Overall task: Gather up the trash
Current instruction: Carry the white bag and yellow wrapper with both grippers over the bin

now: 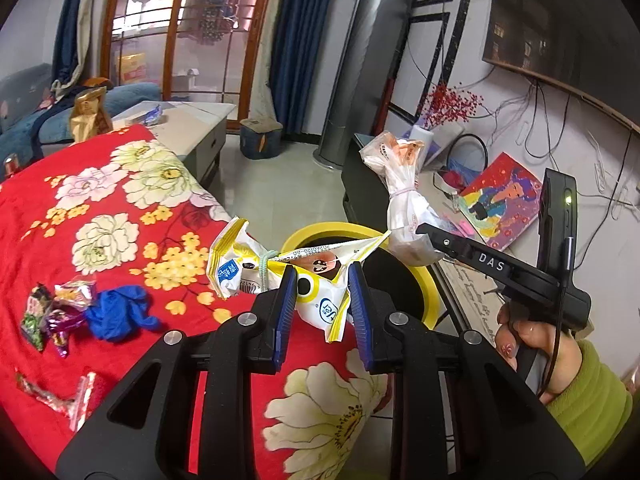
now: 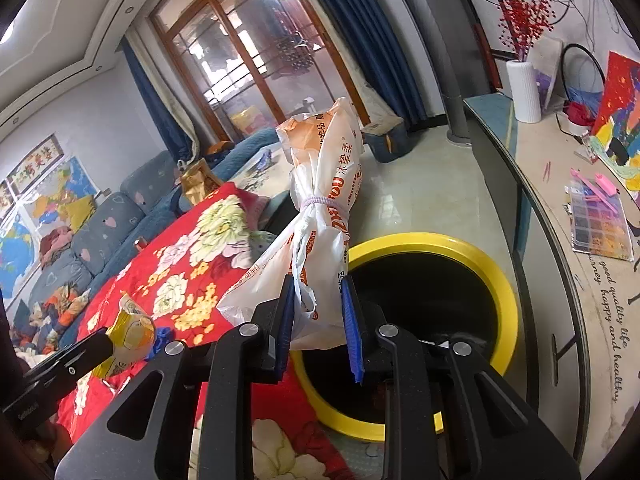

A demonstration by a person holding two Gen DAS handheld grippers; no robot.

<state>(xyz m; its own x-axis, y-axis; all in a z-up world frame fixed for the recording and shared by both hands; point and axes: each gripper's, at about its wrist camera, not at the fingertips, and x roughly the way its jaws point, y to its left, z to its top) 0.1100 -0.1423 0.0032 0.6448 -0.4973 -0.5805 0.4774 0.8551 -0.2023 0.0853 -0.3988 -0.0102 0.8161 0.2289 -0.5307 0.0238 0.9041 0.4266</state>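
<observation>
My left gripper [image 1: 322,280] is shut on a crumpled yellow and white snack wrapper [image 1: 280,268], tied with a green band, and holds it at the near rim of the yellow-rimmed black bin [image 1: 426,280]. My right gripper [image 2: 316,292] is shut on a white and orange plastic bag [image 2: 324,184], tied with a band, held upright over the left edge of the bin [image 2: 492,276]. The bag also shows in the left wrist view [image 1: 402,196], and the wrapper shows in the right wrist view [image 2: 130,332].
More litter lies on the red flowered cloth [image 1: 120,220]: a blue glove [image 1: 118,312], colourful candy wrappers [image 1: 52,312], clear wrappers [image 1: 68,396], a gold bag [image 1: 88,114]. A dark cabinet [image 2: 560,216] with clutter stands right of the bin. A grey table [image 1: 192,120] stands behind.
</observation>
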